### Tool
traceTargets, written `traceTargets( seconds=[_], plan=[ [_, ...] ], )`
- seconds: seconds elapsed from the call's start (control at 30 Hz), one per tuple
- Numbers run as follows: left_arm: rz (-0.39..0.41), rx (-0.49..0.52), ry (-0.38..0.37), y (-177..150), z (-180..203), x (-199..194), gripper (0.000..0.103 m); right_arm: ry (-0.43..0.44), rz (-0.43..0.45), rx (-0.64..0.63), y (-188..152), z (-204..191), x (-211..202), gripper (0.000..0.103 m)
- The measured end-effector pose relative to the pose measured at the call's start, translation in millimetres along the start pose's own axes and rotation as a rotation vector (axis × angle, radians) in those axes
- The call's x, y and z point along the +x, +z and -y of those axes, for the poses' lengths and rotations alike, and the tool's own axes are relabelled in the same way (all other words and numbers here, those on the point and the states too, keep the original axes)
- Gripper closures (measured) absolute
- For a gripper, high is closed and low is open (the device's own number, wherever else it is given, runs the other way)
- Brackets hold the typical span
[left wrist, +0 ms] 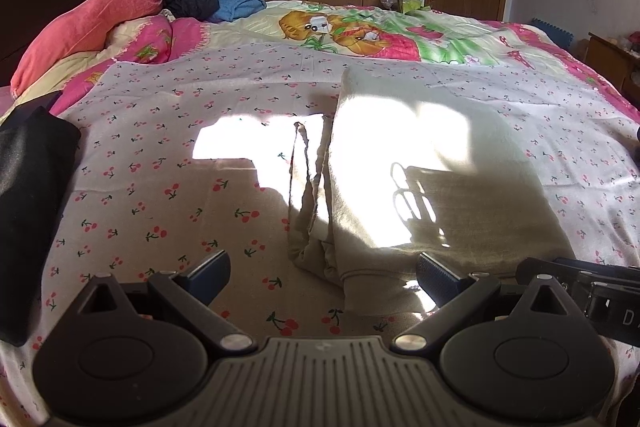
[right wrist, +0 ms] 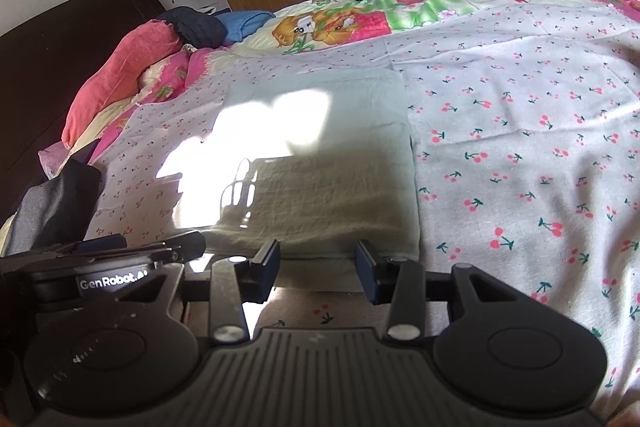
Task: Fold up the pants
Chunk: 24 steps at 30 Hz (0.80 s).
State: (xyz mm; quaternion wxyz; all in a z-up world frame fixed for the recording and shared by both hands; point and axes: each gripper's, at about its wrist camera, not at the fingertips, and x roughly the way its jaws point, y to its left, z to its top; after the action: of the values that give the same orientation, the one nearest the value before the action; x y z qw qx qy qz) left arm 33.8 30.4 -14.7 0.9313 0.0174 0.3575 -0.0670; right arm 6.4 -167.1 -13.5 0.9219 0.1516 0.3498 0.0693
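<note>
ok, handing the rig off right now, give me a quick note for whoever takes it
Left gripper: open, empty, low over the cherry-print sheet at the pants' near left corner.
Right gripper: open, empty, at the near edge of the pants.
Pants: beige, already folded into a rectangle, lying flat mid-bed.
Left: loose layered edges show on their left side; probably one more fold or a tidy-up.

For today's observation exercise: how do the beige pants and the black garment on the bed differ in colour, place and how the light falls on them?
The beige pants are pale; the black garment is dark. The pants lie mid-bed ahead of both tools; the black garment sits at the bed's left edge. Sunlight crosses the pants, while the black garment lies in shade. Both are folded and rest on the cherry-print sheet.
</note>
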Motion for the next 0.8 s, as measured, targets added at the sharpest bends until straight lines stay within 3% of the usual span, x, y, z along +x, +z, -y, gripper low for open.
traceTargets(
  seconds=[0.8],
  plan=[
    [0.027, 0.07, 0.015, -3, 12, -4, 0.0, -0.021, 0.003, 0.001, -2, 1, -4, 0.06]
  ],
)
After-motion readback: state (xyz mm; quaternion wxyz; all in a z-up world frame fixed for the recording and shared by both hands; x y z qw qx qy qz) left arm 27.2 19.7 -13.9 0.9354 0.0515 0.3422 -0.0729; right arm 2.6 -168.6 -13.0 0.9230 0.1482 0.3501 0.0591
